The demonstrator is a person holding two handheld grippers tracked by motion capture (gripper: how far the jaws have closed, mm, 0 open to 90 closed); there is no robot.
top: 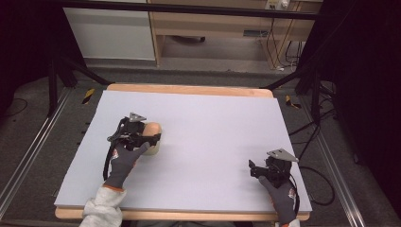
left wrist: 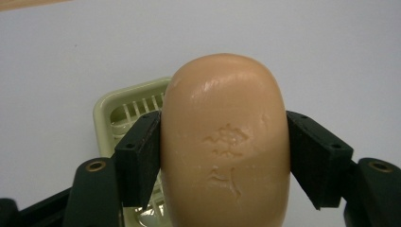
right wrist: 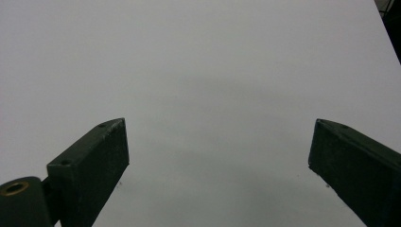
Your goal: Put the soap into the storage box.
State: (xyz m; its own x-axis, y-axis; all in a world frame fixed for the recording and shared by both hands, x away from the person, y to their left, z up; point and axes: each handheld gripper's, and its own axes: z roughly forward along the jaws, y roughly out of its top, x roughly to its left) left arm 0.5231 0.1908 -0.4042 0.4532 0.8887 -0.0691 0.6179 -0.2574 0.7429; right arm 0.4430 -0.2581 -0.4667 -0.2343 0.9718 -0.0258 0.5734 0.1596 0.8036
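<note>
Tan soap (left wrist: pixel 225 142) is clamped between the two black jaws of the left gripper (left wrist: pixel 225 151), one jaw pressing on each long side of the bar. The soap is oval and smooth, with some small dents and scratches on the face turned to the camera. Behind and below it, in the left gripper view, lies a pale green dish (left wrist: pixel 124 111) with a slotted bottom; the bar covers most of the dish, and I cannot tell if the soap touches it or is a little above it. In the high view the left gripper (top: pixel 152 138) is on the left half of the worktop (top: pixel 213 127), with the soap (top: pixel 152 128) at its tip and the pale dish (top: pixel 152 150) just under it. A hand in a grey glove (top: pixel 124 163) holds this gripper, and a light sleeve (top: pixel 101 210) comes in from the bottom edge.

The right gripper (top: pixel 251 169) is near the front right corner of the worktop, well apart from the soap, held by another grey glove (top: pixel 282 194). In the right gripper view the right gripper (right wrist: pixel 217 156) has its jaws spread wide, with bare grey surface between them and nothing held.

The worktop is a light grey sheet on a wooden board.
</note>
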